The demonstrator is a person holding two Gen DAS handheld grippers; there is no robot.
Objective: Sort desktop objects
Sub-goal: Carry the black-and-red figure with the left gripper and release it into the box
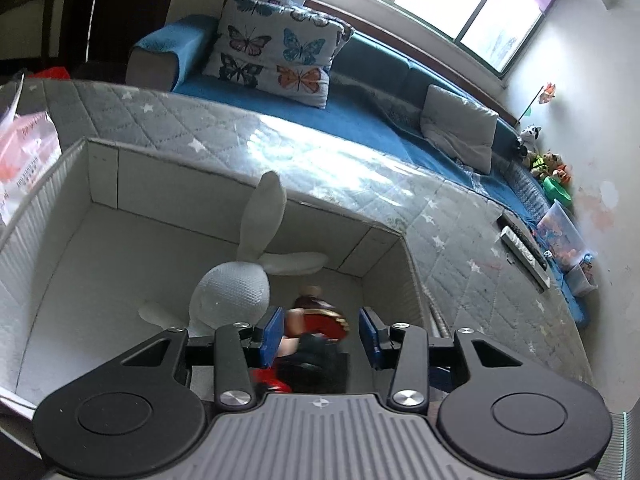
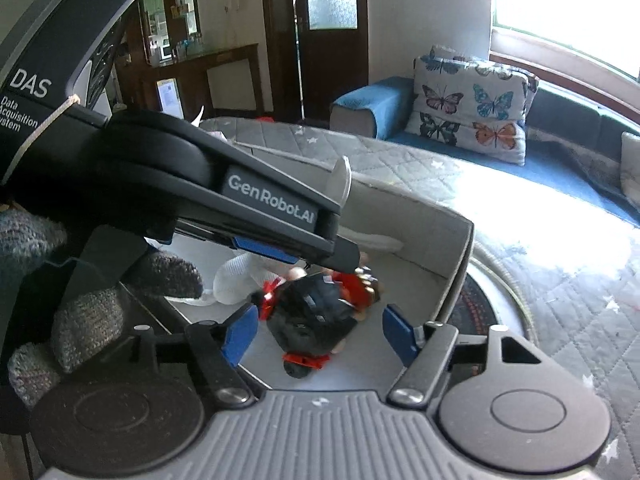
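A grey box (image 1: 120, 184) sits on a quilted table. Inside it lie a white bunny toy (image 1: 232, 292) with long ears and a doll in black and red clothes (image 1: 316, 344). My left gripper (image 1: 320, 332) is open above the doll, its blue pads on either side and apart from it. In the right wrist view the doll (image 2: 316, 312) lies on the box floor between the open pads of my right gripper (image 2: 320, 334). The left gripper (image 2: 288, 252) reaches in from the upper left just above the doll. The bunny (image 2: 236, 280) lies behind it.
The quilted grey table cover (image 1: 280, 136) surrounds the box. A pink-and-white bag (image 1: 24, 160) lies at the left. Remote controls (image 1: 524, 248) and a plastic tub (image 1: 560, 236) lie at the right. A blue sofa with a butterfly pillow (image 1: 272, 52) stands behind.
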